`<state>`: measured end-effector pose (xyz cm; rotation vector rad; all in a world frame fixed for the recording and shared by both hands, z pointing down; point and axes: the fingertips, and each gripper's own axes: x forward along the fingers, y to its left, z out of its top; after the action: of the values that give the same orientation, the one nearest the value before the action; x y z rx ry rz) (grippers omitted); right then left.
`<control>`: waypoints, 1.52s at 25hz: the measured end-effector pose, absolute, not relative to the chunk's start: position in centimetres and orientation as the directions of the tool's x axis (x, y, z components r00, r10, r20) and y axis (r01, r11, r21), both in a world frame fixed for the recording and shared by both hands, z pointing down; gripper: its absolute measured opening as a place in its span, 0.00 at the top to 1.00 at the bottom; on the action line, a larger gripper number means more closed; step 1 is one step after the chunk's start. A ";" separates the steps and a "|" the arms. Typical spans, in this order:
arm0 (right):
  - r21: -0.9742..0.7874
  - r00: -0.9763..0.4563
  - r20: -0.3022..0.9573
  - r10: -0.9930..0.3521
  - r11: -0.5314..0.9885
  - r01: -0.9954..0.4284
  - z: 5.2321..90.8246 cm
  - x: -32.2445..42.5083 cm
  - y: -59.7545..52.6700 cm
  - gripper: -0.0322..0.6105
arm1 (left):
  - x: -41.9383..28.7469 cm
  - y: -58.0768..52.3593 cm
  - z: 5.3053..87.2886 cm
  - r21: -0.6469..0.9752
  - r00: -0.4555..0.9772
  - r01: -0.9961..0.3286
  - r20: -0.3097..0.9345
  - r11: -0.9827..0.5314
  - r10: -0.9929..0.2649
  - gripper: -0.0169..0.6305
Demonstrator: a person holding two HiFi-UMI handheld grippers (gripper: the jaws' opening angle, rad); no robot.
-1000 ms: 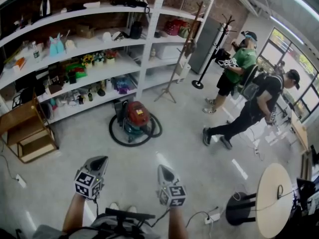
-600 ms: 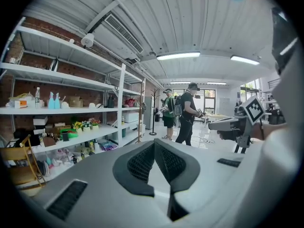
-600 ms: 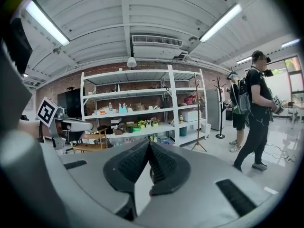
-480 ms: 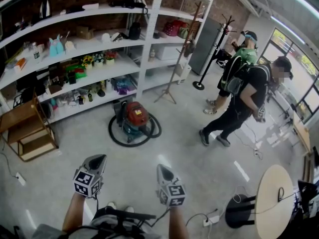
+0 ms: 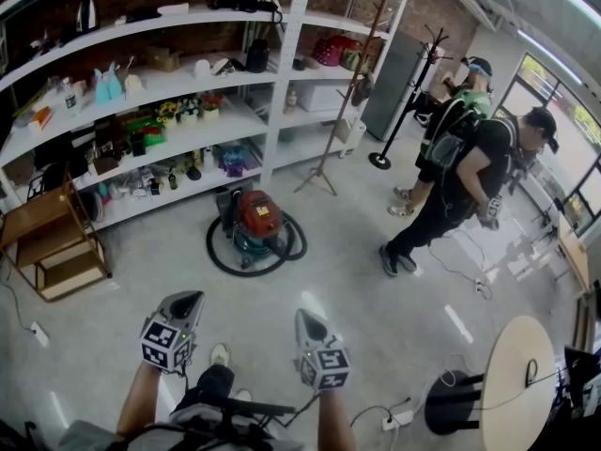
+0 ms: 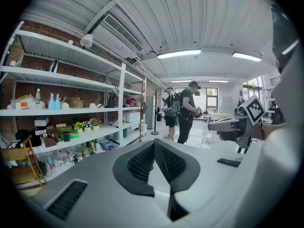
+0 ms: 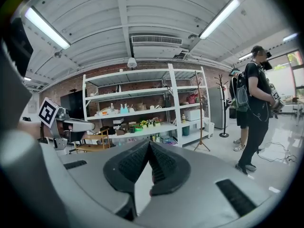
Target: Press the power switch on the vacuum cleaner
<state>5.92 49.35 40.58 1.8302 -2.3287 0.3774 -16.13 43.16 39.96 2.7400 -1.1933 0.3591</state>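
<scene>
Left gripper (image 5: 186,301) and right gripper (image 5: 306,318) are hovering side by side, each with jaws pressing tip to tip and gripping nothing. Vacuum cleaner (image 5: 255,224) is sitting on the floor (image 5: 141,271) beside the shelves (image 5: 272,111), well apart from both.

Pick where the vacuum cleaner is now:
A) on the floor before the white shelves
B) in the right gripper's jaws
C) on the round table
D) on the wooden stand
A: the vacuum cleaner stands on the floor before the white shelves, hose looped round it.
</scene>
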 end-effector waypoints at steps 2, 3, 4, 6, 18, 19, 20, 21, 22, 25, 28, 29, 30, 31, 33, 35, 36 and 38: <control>-0.100 -0.242 0.270 -0.932 0.223 -0.970 40.5 6.0 48.5 0.95 | -15.8 42.3 39.9 0.024 0.662 -0.731 0.266 -0.682 -0.701 0.96; -0.097 -0.241 0.268 -0.933 0.222 -0.970 40.6 6.2 48.0 0.95 | -15.7 41.8 40.0 0.023 0.663 -0.730 0.265 -0.683 -0.700 0.96; -0.095 -0.239 0.266 -0.934 0.221 -0.971 40.7 6.2 47.4 0.95 | -15.6 41.2 40.0 0.022 0.664 -0.729 0.265 -0.684 -0.699 0.96; -0.099 -0.239 0.269 -0.933 0.220 -0.970 40.8 6.3 46.2 0.95 | -15.5 39.9 40.2 0.024 0.664 -0.728 0.271 -0.685 -0.697 0.96; -0.097 -0.238 0.284 -0.929 0.219 -0.971 39.9 6.1 36.0 0.95 | -15.2 29.4 39.5 0.030 0.674 -0.720 0.270 -0.693 -0.688 0.96; -0.096 -0.237 0.287 -0.928 0.218 -0.971 39.9 6.2 35.2 0.95 | -15.3 28.5 39.5 0.029 0.673 -0.720 0.271 -0.693 -0.688 0.96; -0.094 -0.234 0.288 -0.928 0.216 -0.972 40.0 6.2 34.3 0.95 | -15.4 27.7 39.5 0.029 0.672 -0.721 0.272 -0.693 -0.688 0.96; -0.093 -0.232 0.287 -0.929 0.214 -0.972 40.0 6.1 33.5 0.95 | -15.6 26.8 39.5 0.031 0.672 -0.721 0.273 -0.692 -0.688 0.96; -0.094 -0.231 0.286 -0.930 0.212 -0.973 39.9 6.0 32.6 0.95 | -15.8 26.0 39.6 0.033 0.671 -0.722 0.273 -0.691 -0.689 0.96; -0.094 -0.228 0.286 -0.931 0.210 -0.973 39.6 5.3 29.8 0.95 | -16.5 23.2 39.7 0.039 0.669 -0.726 0.271 -0.687 -0.692 0.96; -0.088 -0.226 0.284 -0.932 0.210 -0.974 39.3 4.6 27.1 0.95 | -17.1 20.5 39.9 0.043 0.669 -0.726 0.278 -0.687 -0.689 0.96; -0.089 -0.226 0.285 -0.932 0.209 -0.974 39.2 4.3 26.3 0.95 | -17.3 19.6 40.0 0.043 0.670 -0.724 0.280 -0.688 -0.687 0.96; -0.089 -0.224 0.286 -0.932 0.208 -0.974 39.1 4.0 25.5 0.95 | -17.5 18.8 40.0 0.044 0.672 -0.722 0.281 -0.690 -0.685 0.96; -0.087 -0.223 0.286 -0.932 0.206 -0.975 39.1 3.8 24.8 0.95 | -17.7 18.1 40.1 0.046 0.674 -0.720 0.281 -0.692 -0.683 0.96; -0.082 -0.218 0.285 -0.933 0.203 -0.976 39.1 3.3 23.4 0.95 | -18.2 16.4 40.1 0.048 0.675 -0.721 0.279 -0.692 -0.683 0.96; -0.080 -0.217 0.283 -0.934 0.202 -0.976 39.0 2.9 22.2 0.95 | -18.7 15.0 40.2 0.044 0.671 -0.724 0.276 -0.689 -0.688 0.96; -0.080 -0.216 0.284 -0.934 0.202 -0.976 39.1 2.7 21.7 0.95 | -18.9 14.4 40.2 0.044 0.670 -0.725 0.276 -0.687 -0.689 0.96; -0.073 -0.214 0.289 -0.933 0.201 -0.977 39.2 2.4 21.0 0.95 | -19.2 13.5 40.3 0.050 0.672 -0.724 0.272 -0.688 -0.688 0.96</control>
<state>2.44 20.96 39.17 1.8439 -2.2883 0.3583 -19.24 13.49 40.25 2.7302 -1.1613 0.3494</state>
